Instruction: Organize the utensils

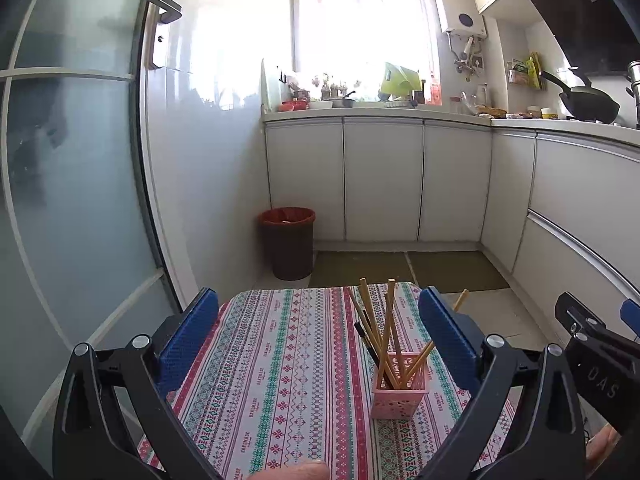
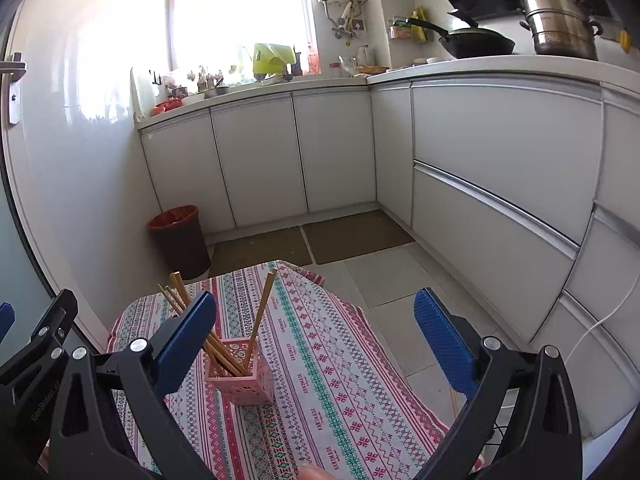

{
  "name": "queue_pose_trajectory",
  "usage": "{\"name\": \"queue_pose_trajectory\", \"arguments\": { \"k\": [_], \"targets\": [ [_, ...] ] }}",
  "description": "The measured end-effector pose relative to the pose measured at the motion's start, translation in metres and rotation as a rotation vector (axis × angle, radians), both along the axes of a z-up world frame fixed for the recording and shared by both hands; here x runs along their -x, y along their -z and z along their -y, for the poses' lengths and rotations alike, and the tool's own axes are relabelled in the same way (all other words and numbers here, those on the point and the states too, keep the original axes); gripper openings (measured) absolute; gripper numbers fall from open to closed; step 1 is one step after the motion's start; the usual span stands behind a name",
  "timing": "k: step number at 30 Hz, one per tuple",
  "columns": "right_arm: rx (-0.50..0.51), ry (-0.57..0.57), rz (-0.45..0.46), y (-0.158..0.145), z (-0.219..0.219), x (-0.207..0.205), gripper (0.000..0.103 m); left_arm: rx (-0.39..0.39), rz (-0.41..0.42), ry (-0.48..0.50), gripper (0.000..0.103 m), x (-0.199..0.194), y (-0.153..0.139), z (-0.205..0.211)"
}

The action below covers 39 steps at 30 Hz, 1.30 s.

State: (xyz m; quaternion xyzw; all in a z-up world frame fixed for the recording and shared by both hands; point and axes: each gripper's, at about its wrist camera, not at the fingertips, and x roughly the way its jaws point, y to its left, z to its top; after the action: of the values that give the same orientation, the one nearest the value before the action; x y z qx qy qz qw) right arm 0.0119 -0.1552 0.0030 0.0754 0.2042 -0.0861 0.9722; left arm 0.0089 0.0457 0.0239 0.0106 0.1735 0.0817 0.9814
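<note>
A: Biggest thing first?
B: A table [image 1: 280, 360] draped in a striped patterned cloth [image 2: 320, 360] is seen, with white cabinets [image 1: 384, 180] well behind it and a brown bin [image 1: 288, 244] on the floor near its far left corner.
A: Task item?
B: A pink holder [image 1: 398, 394] is stood upright on the table, toward its right side in the left view. Chopsticks [image 1: 386, 332] are propped inside it, leaning apart.
A: Grippers?
B: The left gripper [image 1: 320, 328] is held spread wide, nothing gripped, the holder seen between its fingers. The right gripper [image 2: 316, 324] is likewise spread and empty; its left finger [image 2: 188, 340] overlaps the chopsticks in view, contact cannot be told.
</note>
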Motion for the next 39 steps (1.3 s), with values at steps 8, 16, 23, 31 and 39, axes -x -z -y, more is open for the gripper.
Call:
{"name": "queue_pose_trajectory", "arguments": {
  "k": [8, 16, 23, 31, 39],
  "targets": [
    [-0.010, 0.004, -0.016, 0.001, 0.002, -0.003, 0.096, 0.012, -0.021, 0.005, 0.096, -0.005, 0.003, 0.000],
    [-0.019, 0.007, -0.036, 0.004, 0.005, -0.008, 0.096, 0.016, -0.037, 0.005, 0.096, -0.007, 0.006, 0.002],
    [-0.021, 0.005, -0.041, 0.004, 0.004, -0.009, 0.096, 0.020, -0.039, 0.003, 0.096, -0.008, 0.005, 0.002],
    [-0.020, 0.006, -0.045, 0.004, 0.004, -0.009, 0.096, 0.021, -0.045, 0.004, 0.096, -0.009, 0.005, 0.002],
    [-0.023, 0.011, -0.046, 0.005, 0.005, -0.010, 0.096, 0.020, -0.048, 0.003, 0.096, -0.008, 0.005, 0.002]
  ]
}}
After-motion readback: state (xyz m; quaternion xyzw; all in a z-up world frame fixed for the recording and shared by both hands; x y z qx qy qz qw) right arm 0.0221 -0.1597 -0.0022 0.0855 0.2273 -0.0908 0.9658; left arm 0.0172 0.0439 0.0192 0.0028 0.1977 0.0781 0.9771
